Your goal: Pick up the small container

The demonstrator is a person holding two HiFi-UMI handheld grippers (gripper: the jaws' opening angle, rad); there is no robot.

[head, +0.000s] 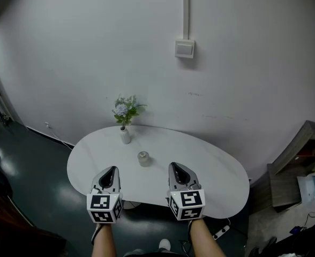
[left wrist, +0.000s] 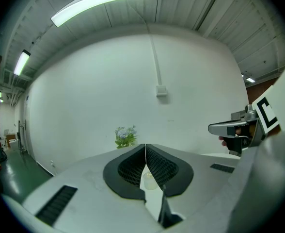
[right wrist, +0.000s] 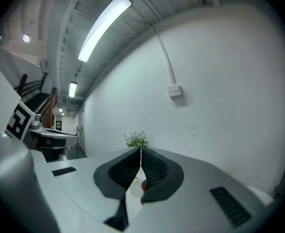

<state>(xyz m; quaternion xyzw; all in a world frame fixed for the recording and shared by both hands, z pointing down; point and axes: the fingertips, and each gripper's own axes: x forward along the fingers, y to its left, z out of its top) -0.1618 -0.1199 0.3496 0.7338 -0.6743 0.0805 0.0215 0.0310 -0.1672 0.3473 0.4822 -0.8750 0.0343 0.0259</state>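
The small container (head: 143, 158), a little clear jar with a lid, stands near the middle of the white oval table (head: 216, 170). My left gripper (head: 113, 168) hovers over the table's near edge, down-left of the jar and apart from it, with its jaws shut and empty. My right gripper (head: 174, 165) is level with it, down-right of the jar, also shut and empty. In the left gripper view the jar (left wrist: 149, 180) shows below the closed tips (left wrist: 146, 145). In the right gripper view the jar (right wrist: 135, 186) sits low behind the closed tips (right wrist: 140, 149).
A small white vase of flowers (head: 125, 135) stands at the table's far edge, behind the jar. A wall switch box (head: 184, 48) hangs above. A wooden shelf unit (head: 294, 162) stands at the right, and a power strip (head: 222, 232) lies on the dark floor.
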